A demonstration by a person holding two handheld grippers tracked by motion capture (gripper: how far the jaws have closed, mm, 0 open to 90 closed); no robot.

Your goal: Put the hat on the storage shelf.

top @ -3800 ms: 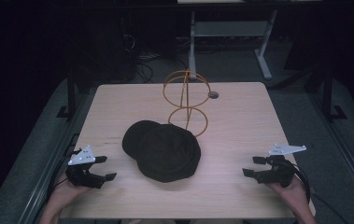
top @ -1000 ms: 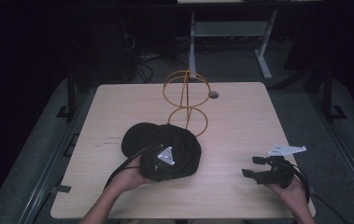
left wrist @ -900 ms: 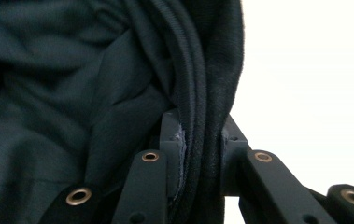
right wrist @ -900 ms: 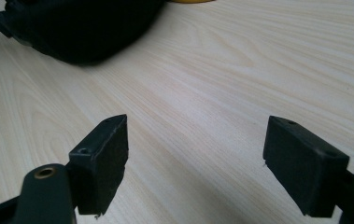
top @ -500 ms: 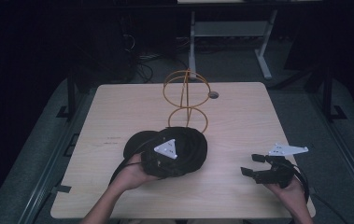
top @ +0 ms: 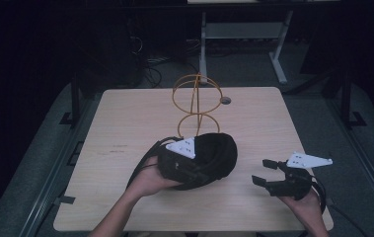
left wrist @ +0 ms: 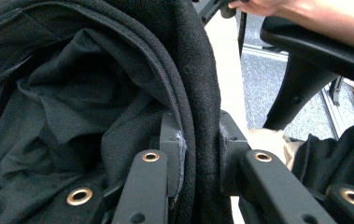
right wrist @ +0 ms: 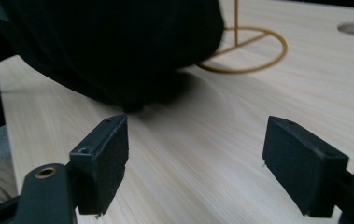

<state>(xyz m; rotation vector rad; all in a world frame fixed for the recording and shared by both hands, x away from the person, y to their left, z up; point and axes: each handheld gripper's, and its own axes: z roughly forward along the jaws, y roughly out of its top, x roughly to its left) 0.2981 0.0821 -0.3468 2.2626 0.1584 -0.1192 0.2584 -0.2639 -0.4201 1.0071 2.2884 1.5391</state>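
Left gripper (top: 190, 165), having crossed from the table's (top: 125, 123) edge, is now pinching the black hat's (top: 214, 153) brim, tilting it up; the wire stand (top: 196, 106) is waiting empty, right gripper (top: 268, 177) idling with jaws wide.

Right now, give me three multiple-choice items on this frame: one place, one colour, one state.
1. Where is the wire hat stand?
A. behind the black fabric hat
B. at the near table edge
C. on the floor

2. What colour is the wire stand?
A. blue
B. golden yellow
C. white

3. What is the left gripper doing?
A. open over bare wood
B. lying on the table
C. shut on the hat's edge

Key: 1 A, the high view shows the stand beyond the hat. 2 B, its rings look golden. 3 C, the left gripper view shows fabric pinched between the jaws.
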